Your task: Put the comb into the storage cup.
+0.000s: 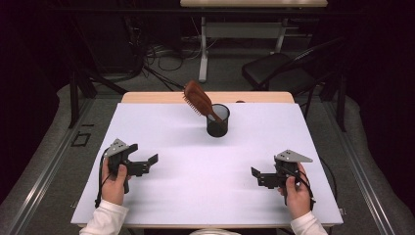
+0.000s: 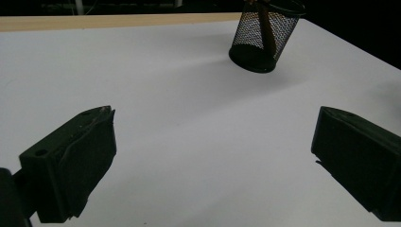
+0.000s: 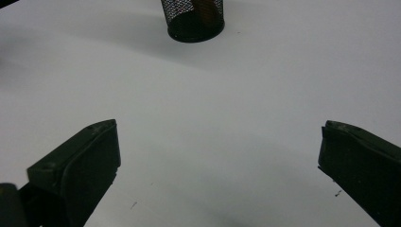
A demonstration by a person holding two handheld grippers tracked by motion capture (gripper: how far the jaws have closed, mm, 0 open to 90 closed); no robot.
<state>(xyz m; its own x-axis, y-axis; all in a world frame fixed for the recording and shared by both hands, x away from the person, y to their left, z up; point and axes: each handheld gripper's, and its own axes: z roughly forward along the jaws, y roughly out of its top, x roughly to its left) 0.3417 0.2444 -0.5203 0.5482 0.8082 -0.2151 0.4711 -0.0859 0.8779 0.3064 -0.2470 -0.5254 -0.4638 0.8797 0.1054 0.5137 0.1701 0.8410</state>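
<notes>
Black jaws of the left gripper (image 2: 213, 156) rise from the bottom of its own view, spread wide with bare white table (image 2: 189, 118) between them and nothing held. From above, that left gripper (image 1: 147, 164) sits low over the near left part of the table (image 1: 195, 161), jaws pointing toward the middle, its grey plate on top. A hand (image 1: 114, 183) wraps its grip from behind, the forearm in a white sleeve (image 1: 105, 220) coming up from the near edge.

Across from it, the right gripper (image 1: 259, 177) mirrors this pose at the near right, jaws turned inward, held by the other hand (image 1: 297, 196). Its own view shows the right gripper (image 3: 217, 161) also standing wide apart and empty, close above the surface.

Well beyond both, toward the far middle of the table, a black mesh cup (image 1: 218, 120) stands upright. A brown hairbrush (image 1: 197, 98) stands in it handle down, its bristled head leaning out over the rim toward the far left. Through the mesh cup (image 2: 264, 35) the handle shows in the left gripper view.
</notes>
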